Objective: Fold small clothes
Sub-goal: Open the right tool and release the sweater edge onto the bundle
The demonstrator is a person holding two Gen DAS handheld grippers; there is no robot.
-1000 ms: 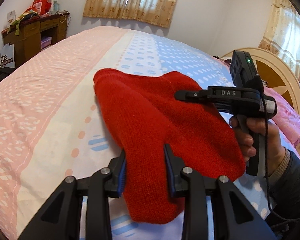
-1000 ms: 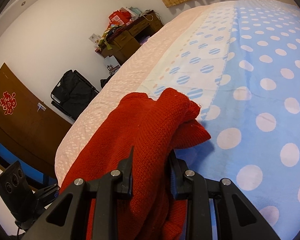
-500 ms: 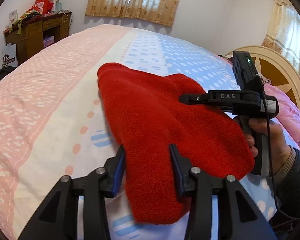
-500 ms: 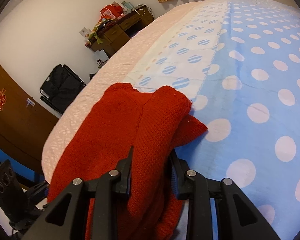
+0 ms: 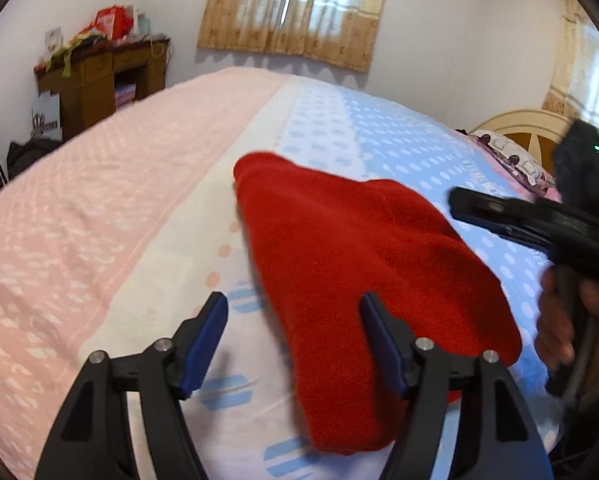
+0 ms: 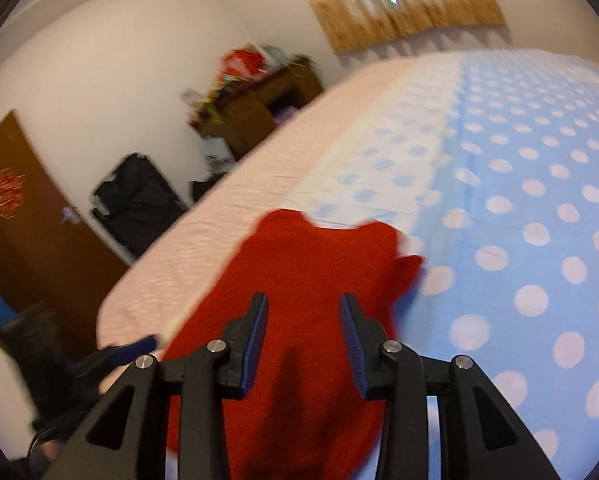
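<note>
A red knitted garment (image 5: 363, 264) lies folded on the bed, also seen in the right wrist view (image 6: 311, 280). My left gripper (image 5: 293, 314) is open, its fingers standing apart over the garment's near left edge and holding nothing. My right gripper (image 6: 303, 312) is open above the garment's right part, empty. In the left wrist view the right gripper (image 5: 539, 228) shows at the right, held by a hand, lifted off the cloth. The left gripper's blue fingertip (image 6: 135, 348) shows at the lower left of the right wrist view.
The bed (image 5: 99, 208) has a pink, white and blue dotted cover. A wooden desk (image 5: 99, 76) with clutter stands at the far left wall. A headboard (image 5: 531, 136) and pink pillow (image 5: 515, 160) lie at right. A black bag (image 6: 139, 196) and brown door (image 6: 15, 216) are beyond the bed's edge.
Both grippers have opened and let go of the red garment, which now lies flat on the bed. Both have pulled back and up a little; the views are blurred by motion.
</note>
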